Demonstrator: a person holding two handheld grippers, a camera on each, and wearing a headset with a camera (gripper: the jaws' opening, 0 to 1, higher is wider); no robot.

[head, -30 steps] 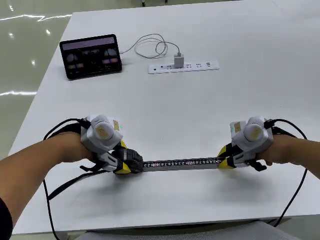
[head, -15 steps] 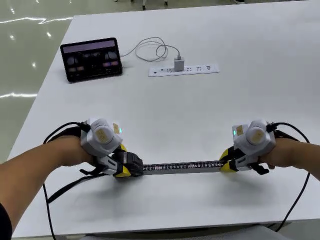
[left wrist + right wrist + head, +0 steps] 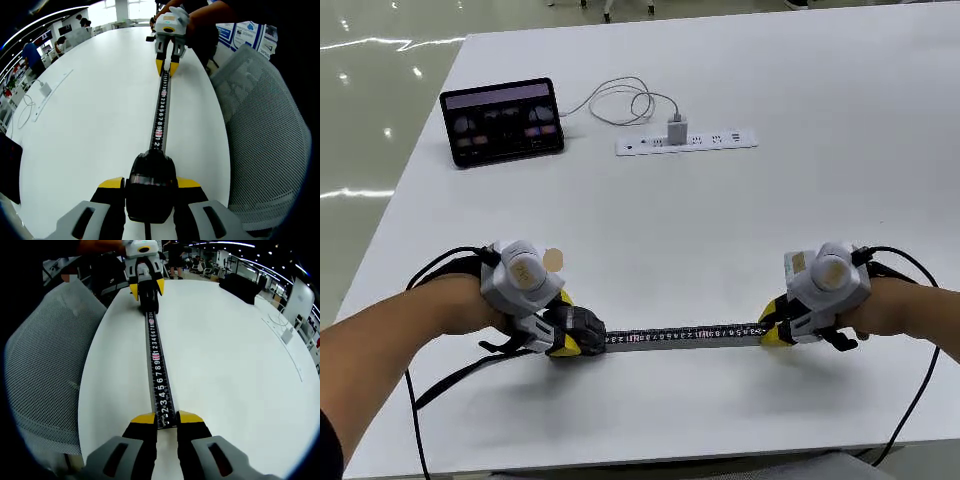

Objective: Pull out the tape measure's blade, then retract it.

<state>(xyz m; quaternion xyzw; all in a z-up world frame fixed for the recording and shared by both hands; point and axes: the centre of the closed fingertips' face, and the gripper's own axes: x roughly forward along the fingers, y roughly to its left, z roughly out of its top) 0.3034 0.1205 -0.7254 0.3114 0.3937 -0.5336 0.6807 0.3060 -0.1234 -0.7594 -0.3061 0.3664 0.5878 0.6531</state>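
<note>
A black tape measure case (image 3: 579, 329) lies near the table's front edge, clamped between the yellow-tipped jaws of my left gripper (image 3: 563, 334). In the left gripper view the case (image 3: 151, 184) sits between the jaws and the blade (image 3: 161, 112) runs away to the right gripper (image 3: 167, 67). The dark numbered blade (image 3: 682, 334) stretches along the table to my right gripper (image 3: 774, 326), shut on its end. The right gripper view has the blade tip (image 3: 163, 419) pinched between the jaws, with the case (image 3: 146, 300) at the far end.
A tablet (image 3: 501, 120) stands at the back left of the white table (image 3: 720, 220). A white power strip (image 3: 686, 141) with a charger and coiled cable (image 3: 620, 98) lies behind centre. A mesh chair (image 3: 270, 140) sits off the front edge.
The blade between the grippers looks about as long as before, perhaps slightly shorter. Both grippers keep their hold. The head camera has tilted a little.
</note>
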